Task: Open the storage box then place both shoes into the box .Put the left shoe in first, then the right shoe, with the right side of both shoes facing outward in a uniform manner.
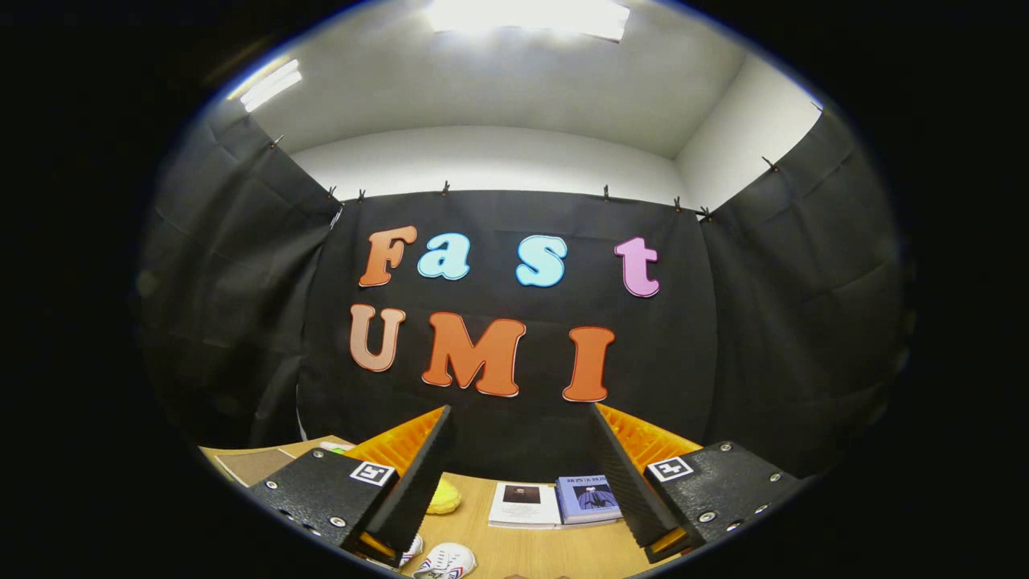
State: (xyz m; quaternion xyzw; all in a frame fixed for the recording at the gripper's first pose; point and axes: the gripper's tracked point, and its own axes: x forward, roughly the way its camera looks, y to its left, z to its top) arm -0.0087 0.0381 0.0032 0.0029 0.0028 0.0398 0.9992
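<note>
Hand-held gripper (521, 418) gapes wide, holding nothing, above the bench (522, 551).
Two books (555, 503), a yellow object (444, 497) and white shoes (444, 560) lie below.

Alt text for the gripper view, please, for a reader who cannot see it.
The gripper is held open and empty above a wooden table. Beyond its fingers lie a white booklet and a blue book; nearer, a white shoe and a yellow object.
</note>
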